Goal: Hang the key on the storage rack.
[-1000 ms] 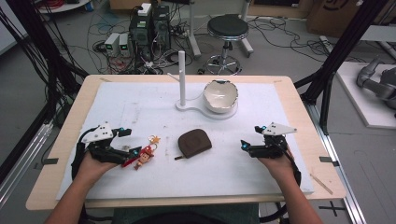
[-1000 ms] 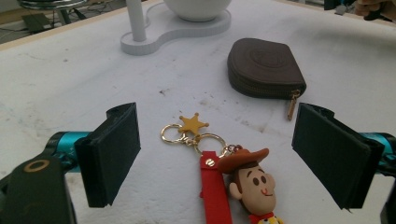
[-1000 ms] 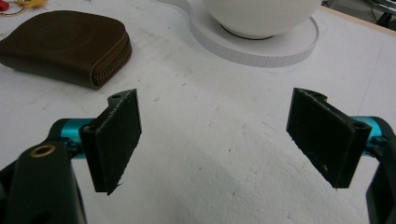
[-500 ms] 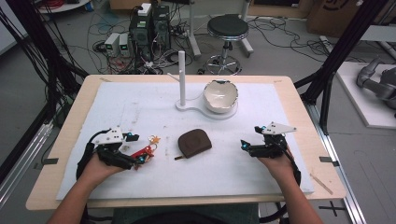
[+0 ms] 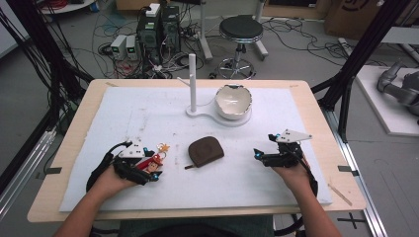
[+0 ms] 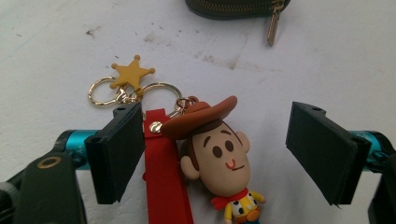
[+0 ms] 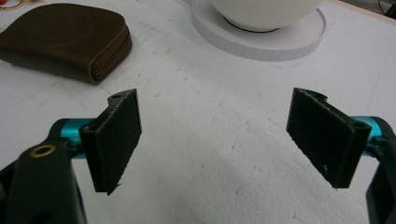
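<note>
Compared with 1 second earlier, the left gripper (image 5: pixel 148 174) is found further right and lower, set over the cowboy keychain (image 6: pixel 219 158) on the white mat (image 5: pixel 237 192). Its jaws have just been closing slightly but stand wide; the figure and red strap (image 6: pixel 163 177) lie between them, unpressed. The right gripper (image 5: pixel 262 157) is unmoved, jaws apart over bare mat. The brown pouch (image 5: pixel 206 151) lies between both grippers.

Keychain (image 5: pixel 154 163) left of pouch (image 5: pixel 206 151), bowl (image 5: pixel 234 101) behind.
</note>
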The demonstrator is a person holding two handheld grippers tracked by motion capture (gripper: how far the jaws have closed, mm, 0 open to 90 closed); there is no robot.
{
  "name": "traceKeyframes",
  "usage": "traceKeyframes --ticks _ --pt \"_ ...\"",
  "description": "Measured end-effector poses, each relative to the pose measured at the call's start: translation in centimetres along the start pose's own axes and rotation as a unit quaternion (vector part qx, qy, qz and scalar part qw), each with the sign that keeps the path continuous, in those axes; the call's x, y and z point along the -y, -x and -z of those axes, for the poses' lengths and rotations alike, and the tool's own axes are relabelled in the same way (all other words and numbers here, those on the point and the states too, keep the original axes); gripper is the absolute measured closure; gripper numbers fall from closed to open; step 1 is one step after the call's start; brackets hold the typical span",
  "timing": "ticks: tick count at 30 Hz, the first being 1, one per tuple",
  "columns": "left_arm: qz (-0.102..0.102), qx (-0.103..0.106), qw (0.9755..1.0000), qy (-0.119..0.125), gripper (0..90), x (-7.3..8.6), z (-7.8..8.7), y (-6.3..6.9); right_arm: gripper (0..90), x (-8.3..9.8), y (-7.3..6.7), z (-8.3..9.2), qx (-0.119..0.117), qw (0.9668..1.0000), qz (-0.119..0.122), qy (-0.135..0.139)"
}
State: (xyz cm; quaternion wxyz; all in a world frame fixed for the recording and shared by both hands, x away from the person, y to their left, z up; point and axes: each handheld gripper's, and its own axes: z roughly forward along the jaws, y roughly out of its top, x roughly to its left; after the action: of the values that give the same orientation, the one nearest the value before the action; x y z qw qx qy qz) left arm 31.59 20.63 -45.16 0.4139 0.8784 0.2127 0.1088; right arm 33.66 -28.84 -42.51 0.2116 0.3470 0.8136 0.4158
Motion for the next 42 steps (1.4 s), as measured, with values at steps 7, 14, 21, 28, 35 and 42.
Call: traceKeyframes --ticks 7,14,21,28,35,42 --pt "-0.006 -0.008 0.9997 -0.021 21.3 0.1 -0.6 0.0 18.0 0.0 -0.1 -0.1 0.0 1.0 0.002 -0.003" --pt "-0.003 -0.002 0.9998 -0.017 43.5 0.1 -0.4 0.0 18.0 0.0 -0.2 -0.1 0.002 1.0 0.005 -0.004" --pt "-0.034 -0.022 0.9988 -0.027 66.5 -0.2 0.0 0.2 18.0 0.0 -0.3 -0.2 0.003 0.9999 0.009 -0.007" --pt "-0.038 -0.018 0.9987 -0.03 67.3 -0.3 0.4 0.0 18.0 0.0 -0.3 -0.3 0.001 0.9999 0.01 -0.008" --pt "-0.042 -0.012 0.999 0.002 67.6 -1.2 1.4 0.3 18.0 0.0 -0.4 -0.3 0.0 0.9999 0.011 -0.01" --pt "-0.046 -0.003 0.9985 0.031 67.6 -3.5 2.5 0.0 18.0 -0.1 -0.4 -0.4 0.002 0.9999 0.011 -0.01"
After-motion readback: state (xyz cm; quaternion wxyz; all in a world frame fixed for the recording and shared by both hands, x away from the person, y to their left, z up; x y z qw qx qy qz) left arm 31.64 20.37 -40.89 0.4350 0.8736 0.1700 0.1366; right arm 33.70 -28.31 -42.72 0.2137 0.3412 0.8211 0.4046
